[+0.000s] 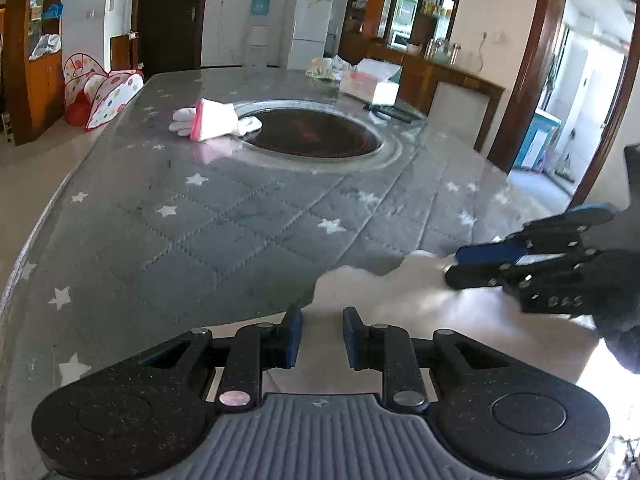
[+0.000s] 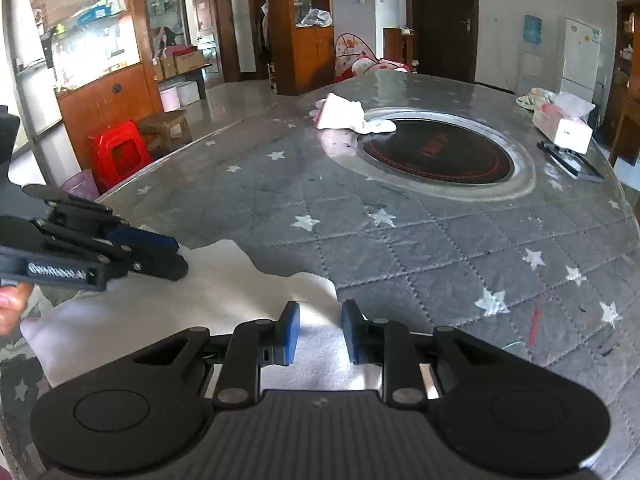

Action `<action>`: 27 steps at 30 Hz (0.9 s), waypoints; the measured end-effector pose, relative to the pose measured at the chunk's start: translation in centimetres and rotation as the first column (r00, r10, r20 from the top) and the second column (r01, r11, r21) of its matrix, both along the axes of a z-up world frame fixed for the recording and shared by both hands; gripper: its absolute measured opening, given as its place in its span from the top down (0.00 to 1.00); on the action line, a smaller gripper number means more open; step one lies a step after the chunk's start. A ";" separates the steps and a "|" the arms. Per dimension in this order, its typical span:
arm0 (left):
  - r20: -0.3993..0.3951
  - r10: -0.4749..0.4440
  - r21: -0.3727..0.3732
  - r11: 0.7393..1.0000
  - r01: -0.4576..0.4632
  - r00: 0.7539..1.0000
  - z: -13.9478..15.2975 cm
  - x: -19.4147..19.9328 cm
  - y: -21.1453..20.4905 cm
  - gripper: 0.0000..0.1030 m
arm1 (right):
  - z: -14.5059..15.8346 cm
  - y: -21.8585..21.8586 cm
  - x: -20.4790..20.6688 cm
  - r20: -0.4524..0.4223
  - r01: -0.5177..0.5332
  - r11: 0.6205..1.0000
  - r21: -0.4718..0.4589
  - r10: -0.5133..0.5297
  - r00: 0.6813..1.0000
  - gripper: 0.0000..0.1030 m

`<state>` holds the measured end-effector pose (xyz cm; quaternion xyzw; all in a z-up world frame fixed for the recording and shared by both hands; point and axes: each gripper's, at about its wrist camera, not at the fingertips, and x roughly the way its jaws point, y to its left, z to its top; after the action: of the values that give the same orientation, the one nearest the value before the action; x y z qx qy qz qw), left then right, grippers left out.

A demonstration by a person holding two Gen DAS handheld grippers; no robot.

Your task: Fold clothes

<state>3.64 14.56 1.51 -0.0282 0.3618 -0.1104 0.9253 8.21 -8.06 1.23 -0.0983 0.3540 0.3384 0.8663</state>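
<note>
Looking along both grippers, we see a big round table (image 1: pixel 224 232) under a grey quilted, star-printed cover with a clear glossy sheet on top. A dark round hotplate inset (image 1: pixel 312 136) sits at its centre inside a metal ring. The white garment (image 2: pixel 208 304) lies flat at the near edge, its far border uneven. Our left gripper (image 1: pixel 322 334) hovers just over the cloth, jaws apart with a clear gap, nothing between the blue pads. Our right gripper (image 2: pixel 320 330) is the same: jaws parted, empty, above the white fabric. Each shows in the other's view from the side, low over the cloth; from there we cannot tell contact. A folded white-and-pink item (image 1: pixel 216 120) rests at the hotplate's rim, well apart from the garment. A tissue box (image 2: pixel 562 126) and a dark flat tray (image 2: pixel 570 162) sit on the far side. Around the room: a white fridge (image 1: pixel 310 26), a water dispenser (image 1: pixel 260 24), wooden cabinets, a dark door (image 2: pixel 444 20), a polka-dot play tent (image 1: pixel 102 88), a red plastic stool (image 2: pixel 120 152), glossy tiled floor.
</note>
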 end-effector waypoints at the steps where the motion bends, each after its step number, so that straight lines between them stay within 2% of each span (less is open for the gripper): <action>1: 0.003 -0.002 0.004 1.000 0.002 1.000 0.0 0.0 0.0 0.75 | 0.1 0.0 0.0 0.001 0.001 1.000 0.001 -0.001 1.000 0.78; 4: 0.001 0.006 -0.018 1.000 -0.006 1.000 0.5 -0.2 0.4 0.74 | 0.7 -0.2 -0.6 0.019 -0.005 1.000 0.000 0.005 1.000 0.77; 5: 0.003 0.010 -0.025 1.000 -0.010 1.000 0.6 -0.3 0.6 0.71 | 0.9 -0.2 -0.9 0.024 -0.008 1.000 -0.001 0.008 1.000 0.76; 8: 0.020 0.034 -0.039 0.999 -0.033 0.999 1.4 -1.4 1.3 0.60 | 1.7 -0.2 -2.2 0.045 -0.034 0.999 -0.004 0.034 0.998 0.65; 10: 0.029 0.050 -0.047 0.998 -0.049 0.998 1.9 -2.2 1.8 0.59 | 2.2 -0.1 -3.2 0.056 -0.061 0.998 -0.007 0.061 0.997 0.65; 13: 0.031 0.080 -0.065 0.995 -0.078 0.996 2.4 -3.6 2.8 0.56 | 2.8 0.3 -5.3 0.079 -0.124 0.992 -0.021 0.125 0.989 0.57; 17: 0.037 0.102 -0.096 0.990 -0.098 0.994 3.1 -5.9 3.4 0.56 | 3.4 0.9 -8.4 0.103 -0.210 0.977 -0.035 0.213 0.972 0.57; 20: 0.056 0.062 -0.114 0.992 -0.056 0.996 3.4 -7.7 2.5 0.57 | 3.4 0.9 -10.4 0.105 -0.244 0.969 -0.042 0.247 0.963 0.61; 23: 0.074 0.022 -0.131 0.991 -0.012 0.997 3.5 -9.5 1.5 0.58 | 2.9 -0.2 -10.9 0.084 -0.219 0.975 -0.044 0.222 0.971 0.62; 27: 0.067 -0.013 -0.129 0.991 0.022 0.998 2.7 -10.4 0.1 0.59 | 2.1 -1.6 -11.1 0.054 -0.174 0.984 -0.049 0.176 0.983 0.71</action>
<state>-6.80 14.65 4.22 -0.0816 0.3232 -0.1427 0.9319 -2.90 -9.62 3.33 -0.1577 0.3261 0.4025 0.8407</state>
